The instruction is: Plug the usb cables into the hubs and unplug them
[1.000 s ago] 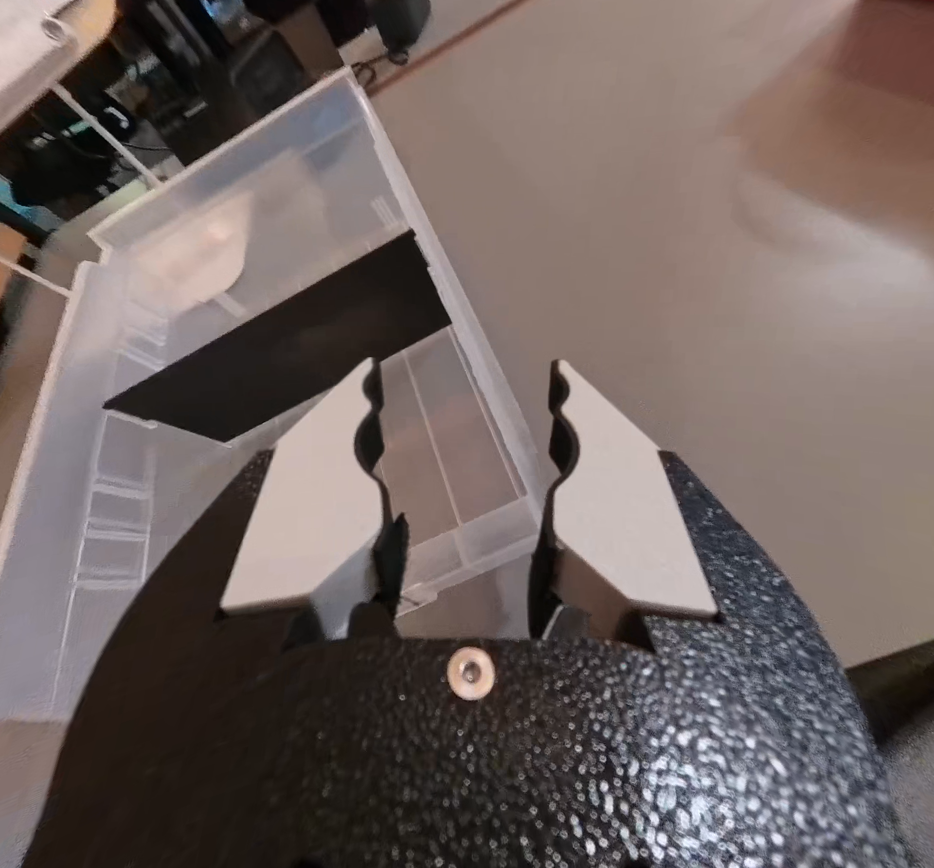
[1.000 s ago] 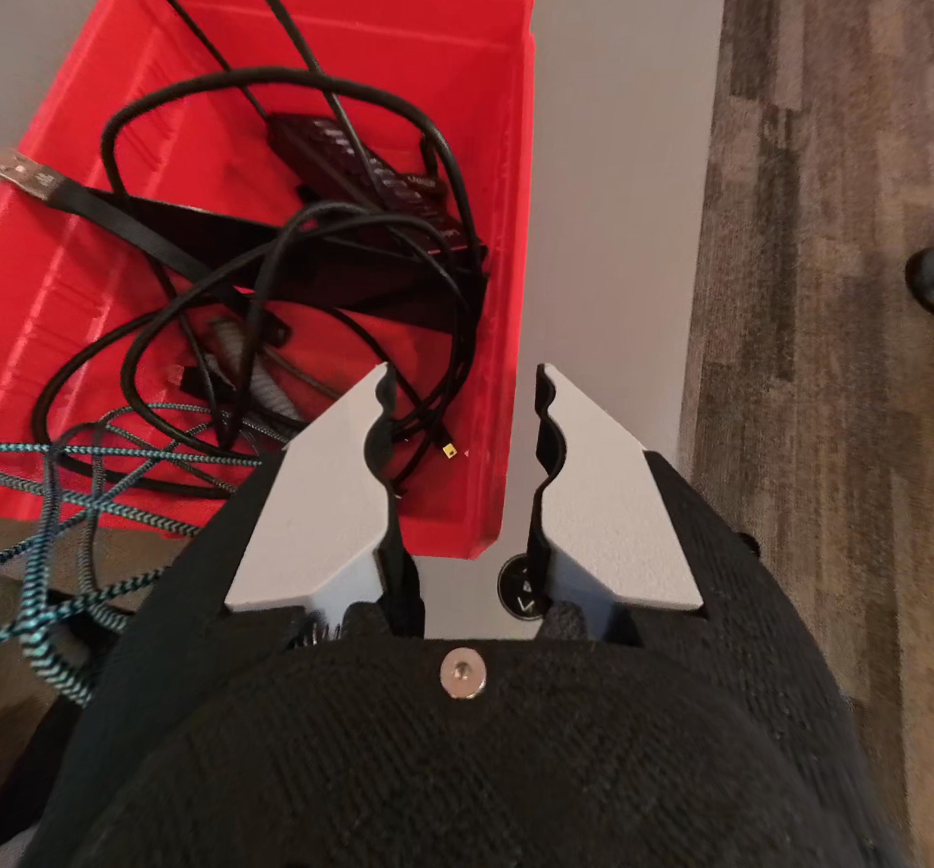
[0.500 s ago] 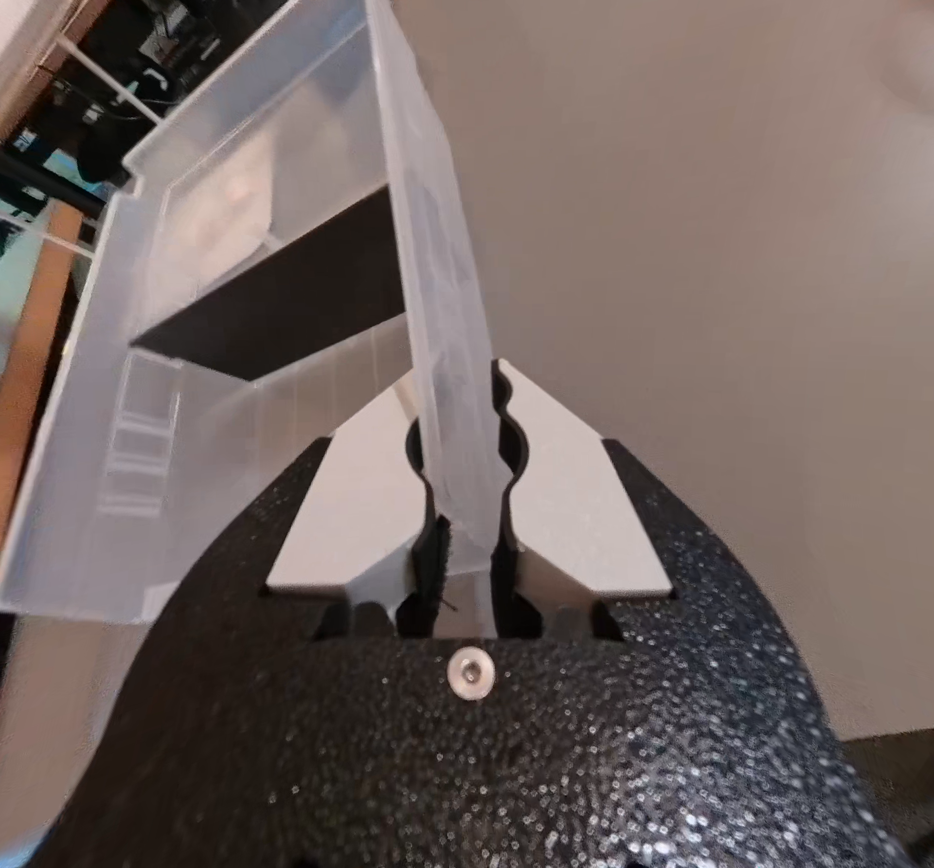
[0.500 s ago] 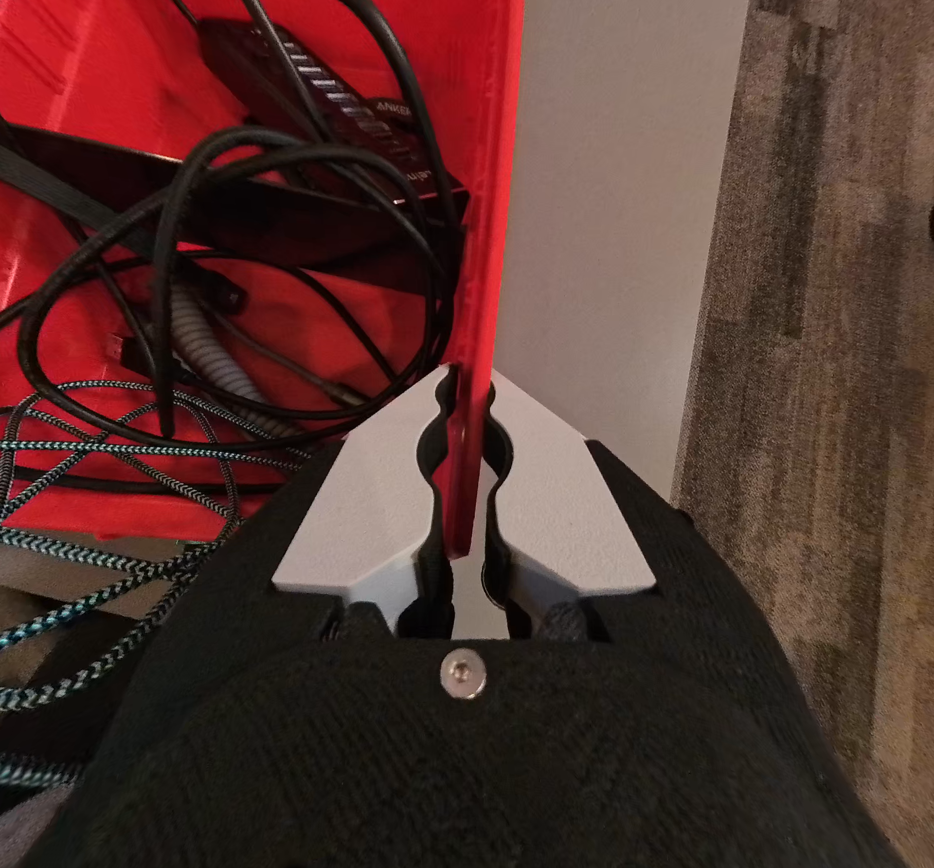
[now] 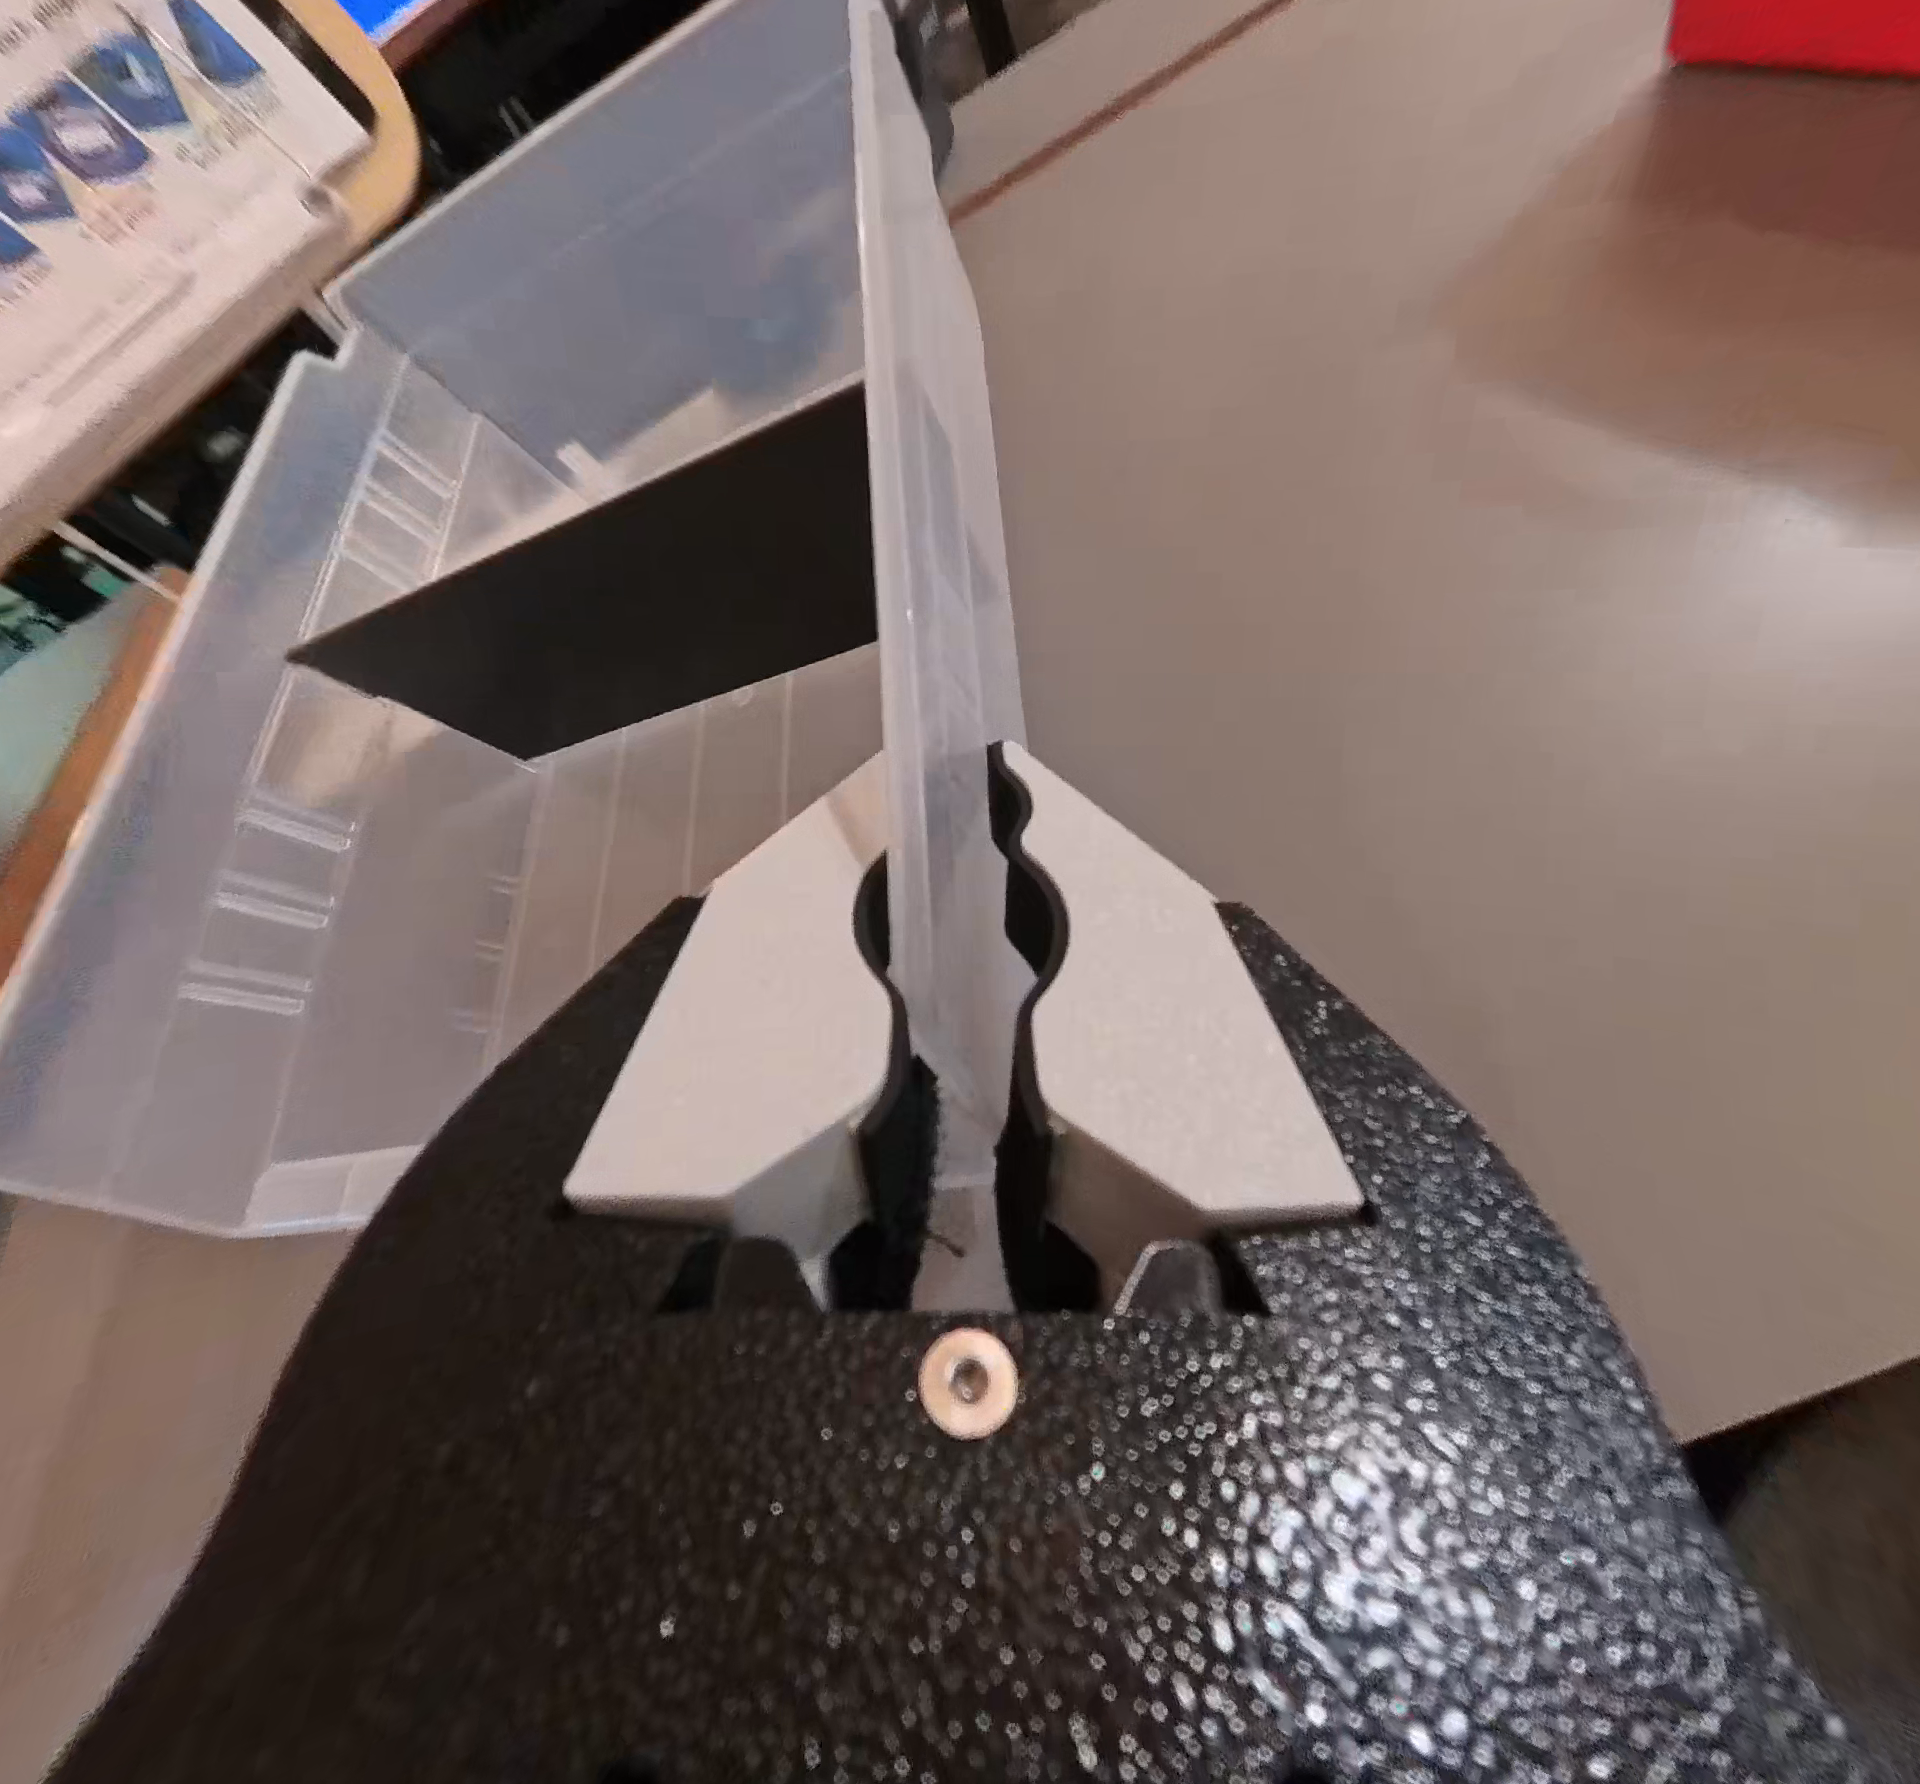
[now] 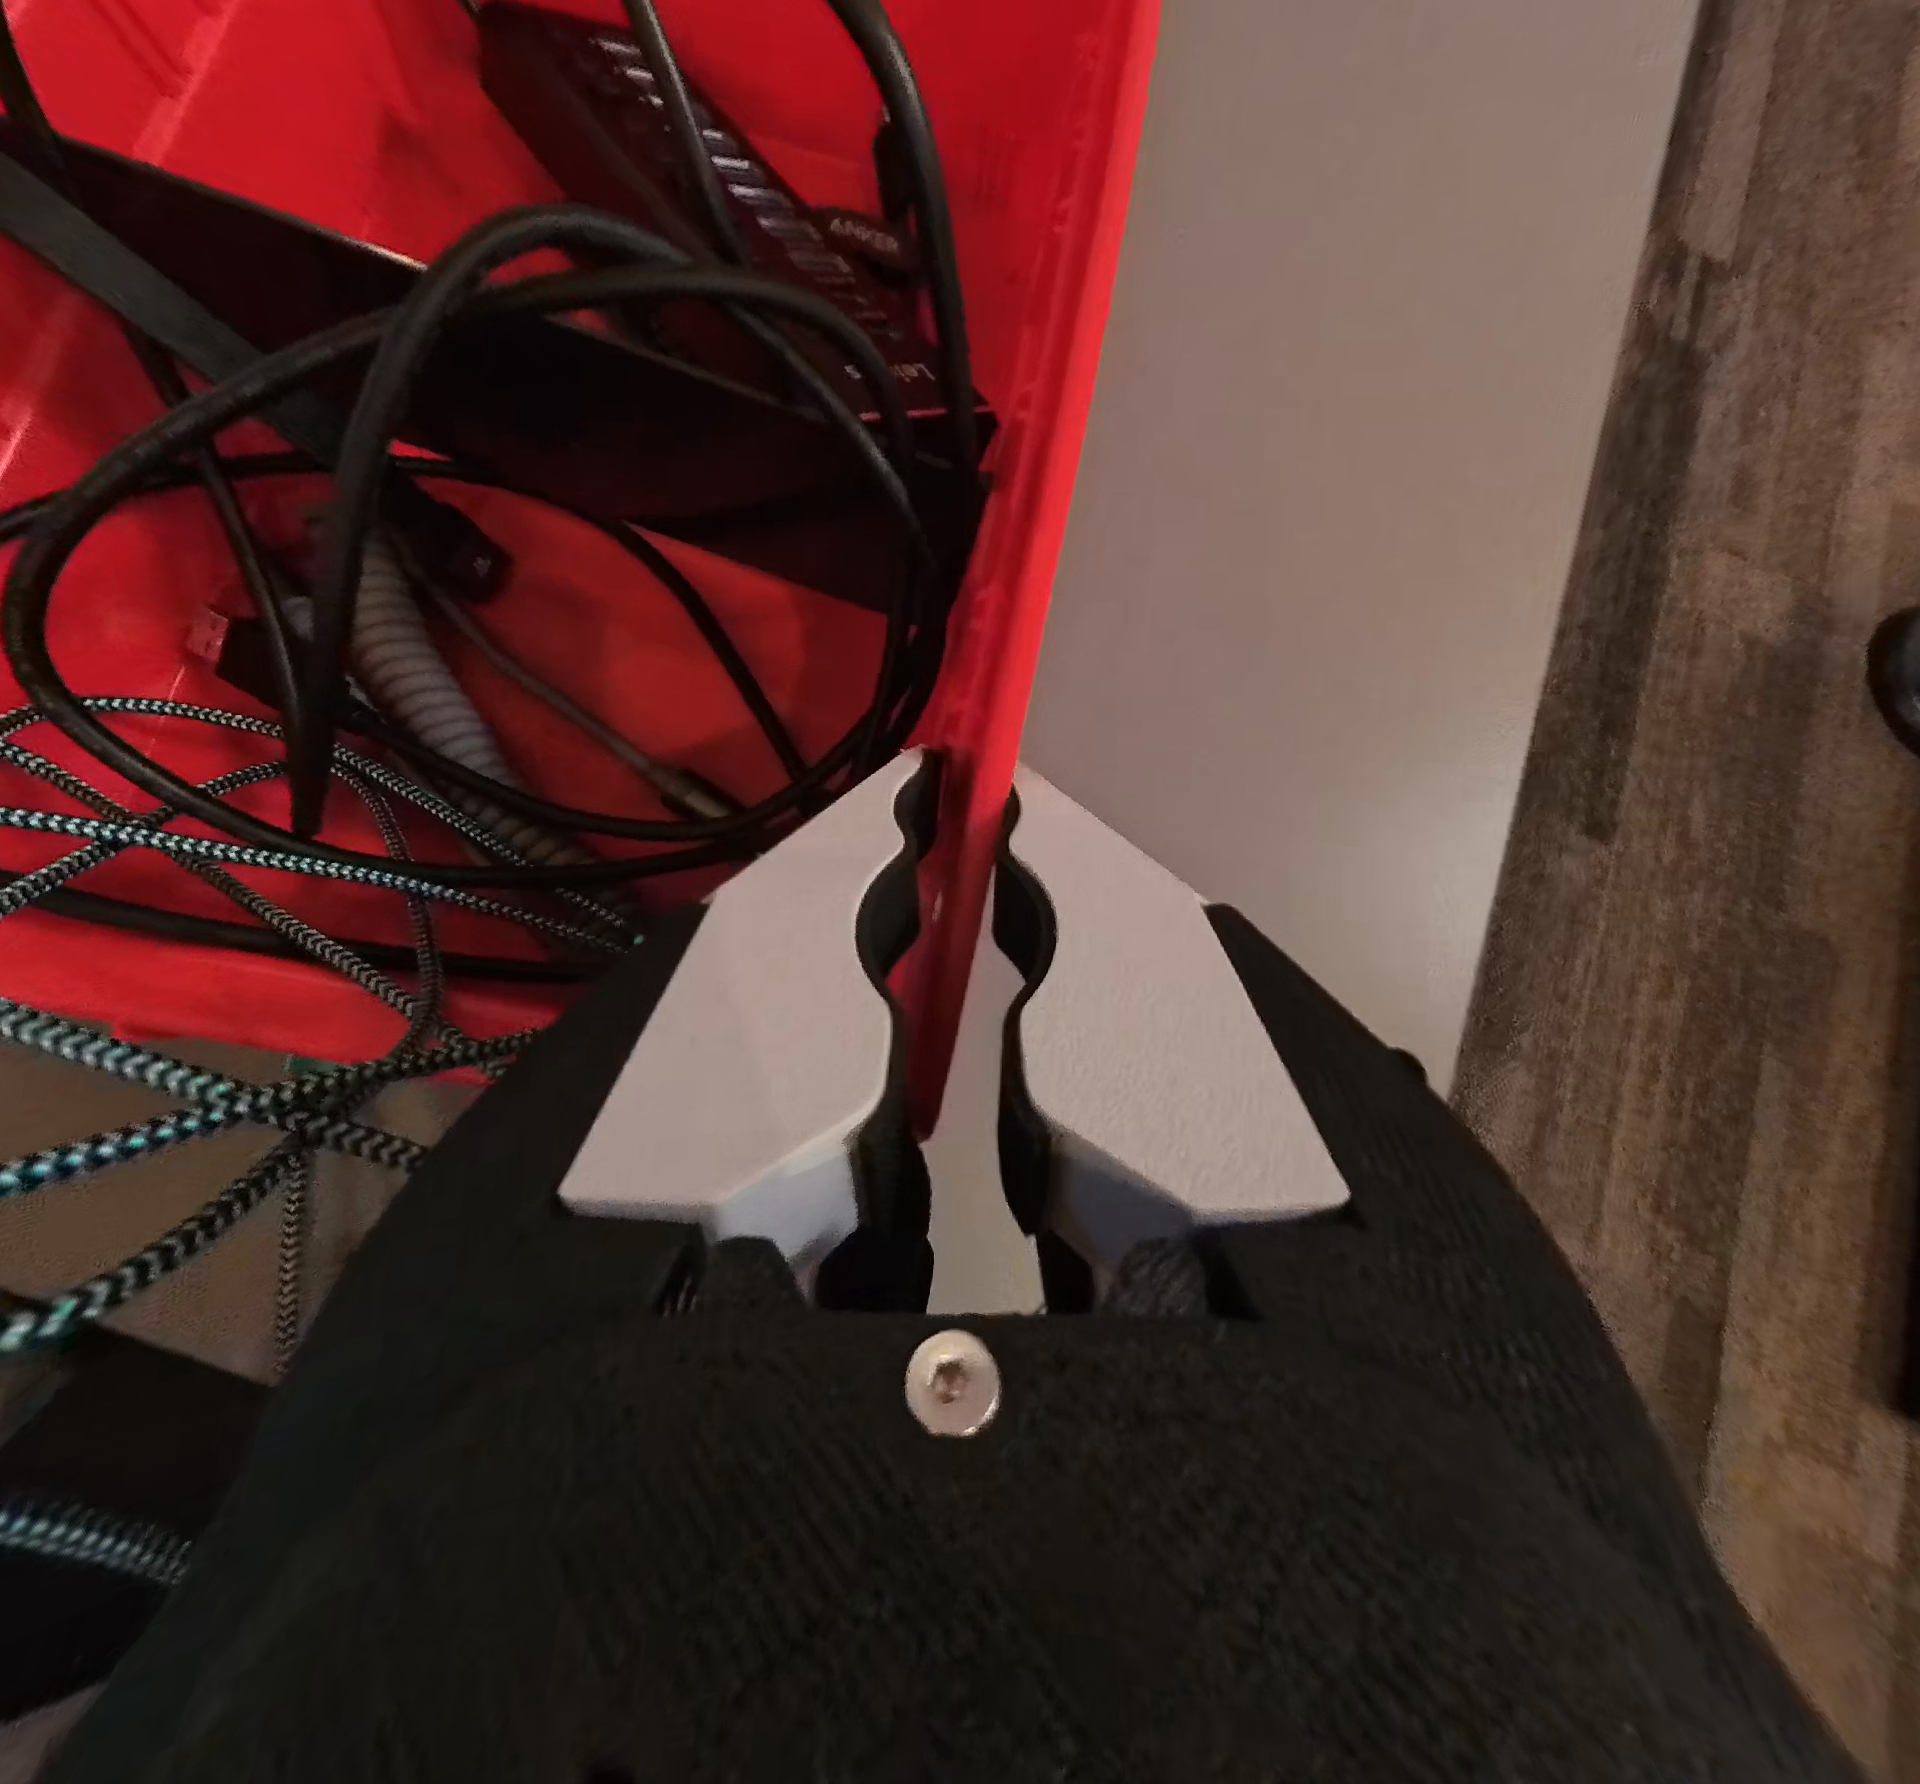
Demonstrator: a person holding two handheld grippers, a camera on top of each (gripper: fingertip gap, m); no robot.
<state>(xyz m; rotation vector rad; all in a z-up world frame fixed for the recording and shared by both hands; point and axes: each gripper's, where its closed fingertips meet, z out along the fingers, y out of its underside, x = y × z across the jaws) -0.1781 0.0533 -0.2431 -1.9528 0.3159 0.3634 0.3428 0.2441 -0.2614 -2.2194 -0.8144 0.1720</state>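
Tongs (image 6: 961, 924) beside hub (image 6: 727, 207) bin (image 6: 1039, 384)

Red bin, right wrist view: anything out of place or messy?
Yes. The teal-and-black braided cable spills over the red bin's near edge, and the black cables lie tangled over the USB hub. The right gripper clamps the bin's side wall.

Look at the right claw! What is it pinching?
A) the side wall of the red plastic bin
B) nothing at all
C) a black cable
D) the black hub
A: the right claw is closed on the thin side wall of the red plastic bin, while the tangled black cables and the black rectangular hub lie untouched inside it.
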